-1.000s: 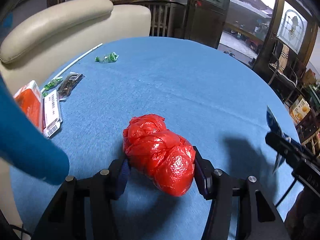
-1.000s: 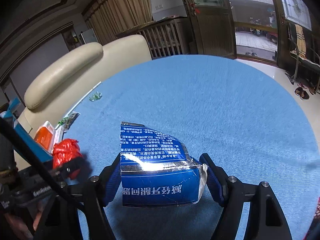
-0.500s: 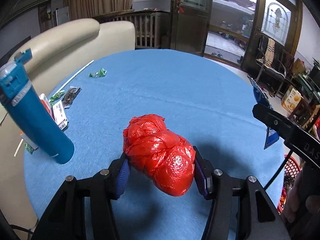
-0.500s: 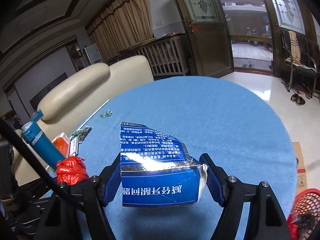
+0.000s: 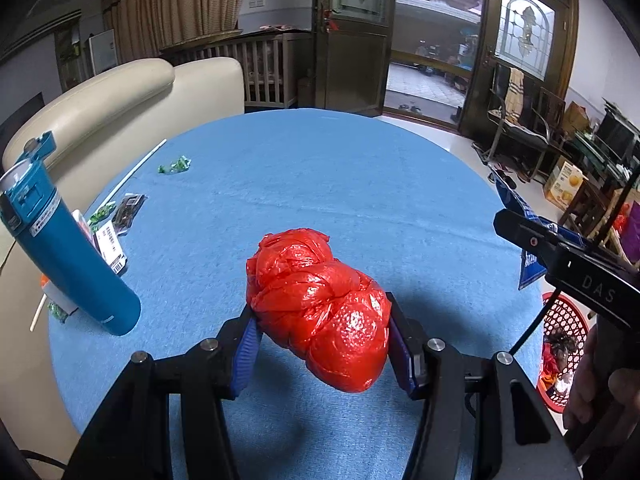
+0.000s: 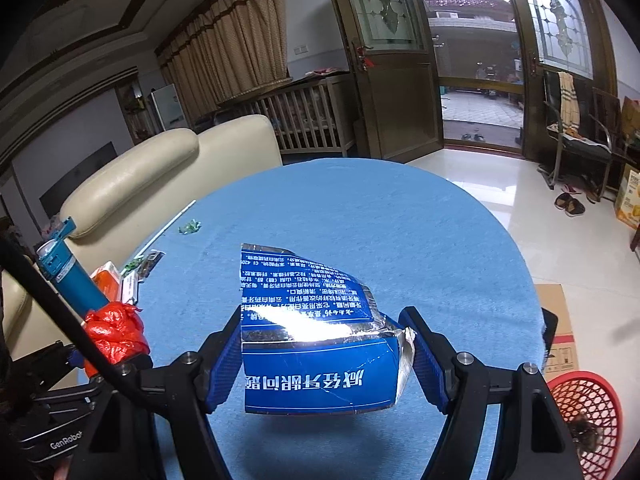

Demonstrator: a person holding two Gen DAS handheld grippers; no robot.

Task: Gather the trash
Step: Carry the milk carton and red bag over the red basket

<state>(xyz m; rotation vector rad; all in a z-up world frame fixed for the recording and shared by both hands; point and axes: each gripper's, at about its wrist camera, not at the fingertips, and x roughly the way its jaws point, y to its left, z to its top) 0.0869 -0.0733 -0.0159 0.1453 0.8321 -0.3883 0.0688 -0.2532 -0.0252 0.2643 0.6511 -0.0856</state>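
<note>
My left gripper (image 5: 322,344) is shut on a crumpled red plastic bag (image 5: 320,304) and holds it above the round blue table (image 5: 320,184). My right gripper (image 6: 326,354) is shut on a flattened blue carton with foil lining (image 6: 316,344), also held above the table. The red bag shows at the left of the right wrist view (image 6: 114,330). The right gripper with the blue carton (image 5: 524,216) shows at the right of the left wrist view. A red mesh basket (image 6: 586,416) with trash in it stands on the floor at the table's right side; it also shows in the left wrist view (image 5: 564,356).
A teal bottle (image 5: 64,252) stands at the table's left edge. Near it lie a labelled packet (image 5: 110,246), a dark wrapper (image 5: 130,208), green wrappers (image 5: 174,165) and a white stick (image 5: 136,172). A cream sofa (image 5: 116,108) is behind. A cardboard box (image 6: 558,328) lies on the floor.
Both grippers have risen and drawn back from the table with their loads still held. The teal bottle, the red basket and more of the room have come into view.
</note>
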